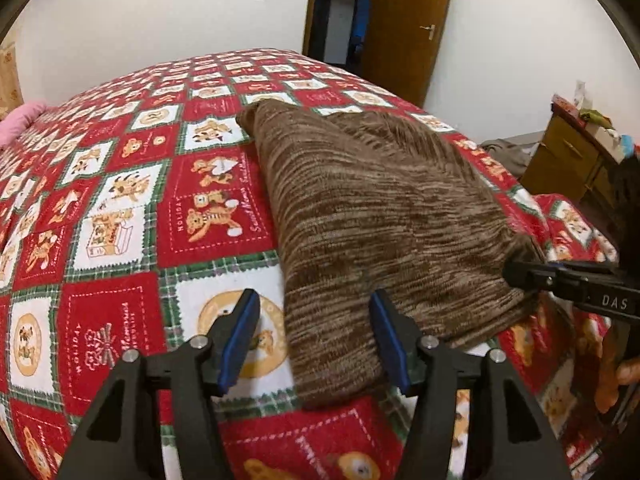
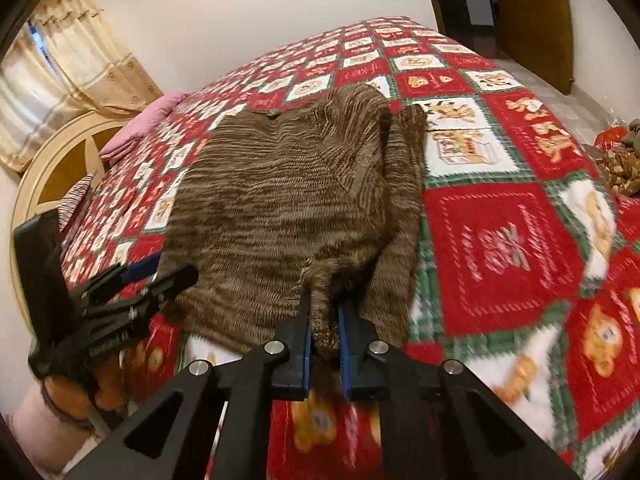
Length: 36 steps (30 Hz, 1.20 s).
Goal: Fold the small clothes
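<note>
Brown knitted garment [image 2: 288, 200] laid on patterned bedspread [image 2: 500, 248]

A fold is pinched between the right gripper's [image 2: 325, 312] closed fingers; the left gripper's [image 1: 314, 300] fingers are spread apart, the garment's near corner lying between them ungripped.

The brown-and-tan striped knit garment [image 1: 372, 216] lies spread on the red patchwork bedspread [image 1: 120, 200], near its front edge, its top surface mostly flat with soft ripples. Seen from the right wrist, one side of it is folded inward, forming a long doubled strip along the right edge. A bunched bit of its near hem is lifted off the bedspread, pinched up into a small peak.
</note>
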Tool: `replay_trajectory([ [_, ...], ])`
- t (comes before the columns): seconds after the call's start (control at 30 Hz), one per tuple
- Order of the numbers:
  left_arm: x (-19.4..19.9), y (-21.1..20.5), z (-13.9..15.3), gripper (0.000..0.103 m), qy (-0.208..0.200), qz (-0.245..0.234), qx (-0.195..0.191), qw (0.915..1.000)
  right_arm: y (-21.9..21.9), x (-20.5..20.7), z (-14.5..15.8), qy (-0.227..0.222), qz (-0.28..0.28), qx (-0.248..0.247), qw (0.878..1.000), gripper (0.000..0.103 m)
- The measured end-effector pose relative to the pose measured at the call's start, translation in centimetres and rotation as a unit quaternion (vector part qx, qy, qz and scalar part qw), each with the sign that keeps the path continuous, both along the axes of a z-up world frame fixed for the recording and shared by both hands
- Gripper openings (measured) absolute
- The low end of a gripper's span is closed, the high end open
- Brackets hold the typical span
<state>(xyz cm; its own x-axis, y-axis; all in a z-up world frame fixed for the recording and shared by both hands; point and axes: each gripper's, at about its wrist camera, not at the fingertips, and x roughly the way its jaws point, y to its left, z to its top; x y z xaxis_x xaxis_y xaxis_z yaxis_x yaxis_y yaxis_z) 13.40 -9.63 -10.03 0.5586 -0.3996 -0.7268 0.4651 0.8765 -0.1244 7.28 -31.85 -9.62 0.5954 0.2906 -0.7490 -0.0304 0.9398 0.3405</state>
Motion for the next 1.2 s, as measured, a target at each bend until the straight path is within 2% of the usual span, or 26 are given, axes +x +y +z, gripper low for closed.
replay_trajectory([
  [0.1,0.6,0.9,1.5,0.059,-0.003,-0.004,-0.023,0.9997,-2.0,-2.2,-0.1,0.009,-0.010,0.025,1.000,0.008],
  [0.23,2.9,1.3,3.3,0.059,-0.020,0.021,-0.035,0.9990,-2.2,-2.2,-0.3,0.021,-0.004,0.019,1.000,0.008],
  [0.33,5.3,1.5,4.1,0.066,-0.025,0.049,-0.029,0.9981,-2.1,-2.2,1.5,0.010,0.010,0.014,1.000,0.010],
  [0.4,7.0,1.8,4.5,0.066,-0.023,0.059,-0.042,0.9971,-2.9,-2.0,3.5,-0.012,-0.004,0.001,1.000,0.017],
  [0.43,7.6,1.6,4.5,0.066,-0.022,0.061,-0.044,0.9969,-3.3,-1.8,4.3,-0.025,-0.012,-0.002,1.000,0.040],
  [0.47,8.6,1.1,4.6,0.066,-0.025,0.064,-0.040,0.9968,-3.9,-1.1,5.4,-0.042,-0.022,-0.001,0.999,0.076],
  [0.5,8.9,0.8,4.6,0.066,-0.028,0.066,-0.036,0.9968,-4.2,-0.5,5.9,-0.053,-0.028,0.000,0.998,0.085],
  [0.53,9.4,0.3,4.5,0.066,-0.033,0.068,-0.029,0.9968,-4.5,0.7,6.6,-0.075,-0.036,-0.002,0.997,0.087],
  [0.63,10.7,-0.8,3.4,0.066,-0.030,0.081,-0.010,0.9963,-4.3,5.2,6.8,-0.082,-0.024,-0.009,0.996,0.087],
  [0.73,10.9,-0.3,2.5,0.066,-0.012,0.094,-0.042,0.9946,-3.3,10.8,5.7,-0.074,-0.015,-0.027,0.997,0.083],
  [0.8,11.1,0.2,2.3,0.073,-0.006,0.100,-0.060,0.9932,-2.9,14.5,4.2,-0.060,-0.018,-0.037,0.997,0.081],
  [0.83,11.3,0.2,2.4,0.074,-0.006,0.101,-0.062,0.9930,-2.8,15.8,3.4,-0.046,-0.019,-0.038,0.998,0.076],
  [0.87,11.6,0.2,2.4,0.075,-0.007,0.101,-0.062,0.9930,-2.8,17.3,2.2,-0.027,-0.019,-0.036,0.999,0.049],
  [0.9,12.0,0.0,2.4,0.075,-0.007,0.100,-0.059,0.9932,-2.8,18.1,1.2,-0.011,-0.016,-0.028,0.999,0.032],
  [0.93,12.3,-0.1,2.4,0.075,-0.007,0.101,-0.056,0.9933,-2.9,18.3,0.6,-0.003,-0.013,-0.016,1.000,0.029],
  [0.97,12.7,-0.3,2.3,0.075,-0.007,0.100,-0.054,0.9935,-2.9,18.2,0.6,-0.012,-0.016,-0.014,1.000,0.018],
  [1.0,13.1,-0.5,2.2,0.075,-0.006,0.097,-0.054,0.9938,-2.8,17.6,1.0,-0.026,-0.011,-0.021,0.999,0.014],
  [1.13,13.3,-1.2,1.7,0.078,-0.011,0.093,-0.053,0.9942,-2.5,13.9,3.6,-0.099,-0.044,-0.091,0.990,0.011],
  [1.2,13.0,-1.8,0.8,0.086,-0.022,0.106,-0.032,0.9937,-2.9,13.2,3.3,-0.106,-0.060,-0.114,0.986,0.011],
])
